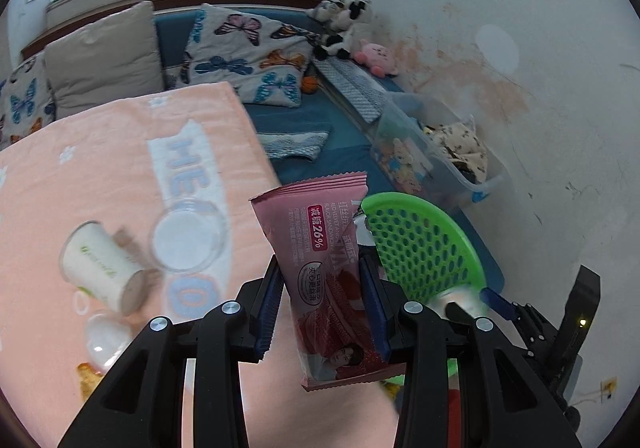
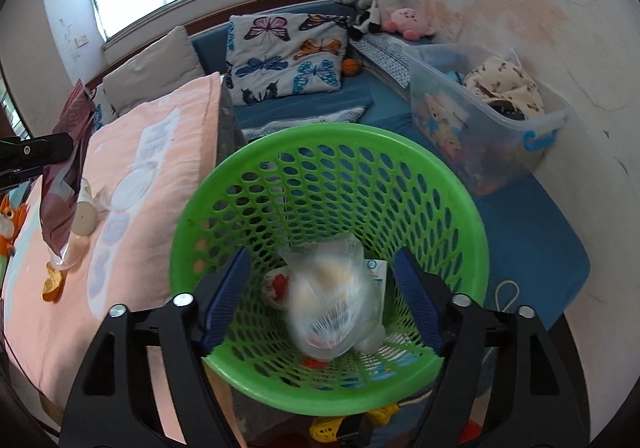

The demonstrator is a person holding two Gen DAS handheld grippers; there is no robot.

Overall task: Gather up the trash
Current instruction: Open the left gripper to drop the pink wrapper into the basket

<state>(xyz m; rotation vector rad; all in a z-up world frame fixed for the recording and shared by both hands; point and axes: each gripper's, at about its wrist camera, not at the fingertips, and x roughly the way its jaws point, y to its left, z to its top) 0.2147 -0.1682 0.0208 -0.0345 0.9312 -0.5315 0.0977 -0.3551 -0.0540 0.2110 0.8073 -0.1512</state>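
A: Wrapper (image 1: 324, 280), pink, sits clenched between your left tongs (image 1: 320, 300). Can you confirm the grip?

B: Yes. Both blue pads (image 1: 267, 312) press its flat sides, so your left tongs are grasping it near the middle of its length.

A: Which way does it run?

B: Its long axis runs forward along your fingers, leaning a little to the left at the far end. The crimped, torn end points away from you, past the fingertips; the other crimped end hangs back toward your wrist, below the pads.

A: And what lies around your left tongs?

B: Left of them, on the pink blanket (image 1: 120, 152), a paper cup (image 1: 102, 264) lies on its side beside a clear round lid (image 1: 186, 236). Just right of the wrapper's far end you see the green basket (image 1: 420, 244).

A: Now your right tongs (image 2: 326, 300)?

B: Released. Their pads (image 2: 228, 296) stand wide apart, one on each side inside the basket's (image 2: 332, 152) near rim, pressing nothing.

A: Anything between them?

B: A clear plastic bag (image 2: 336, 300), blurred, sits between the pads without touching either, low inside the basket over other scraps on its bottom.

A: Where is the wrapper from there?

B: Far to the left of your right tongs, the wrapper (image 2: 66, 176) hangs in the left tongs (image 2: 24, 156) above the blanket (image 2: 160, 152), well apart from the basket.
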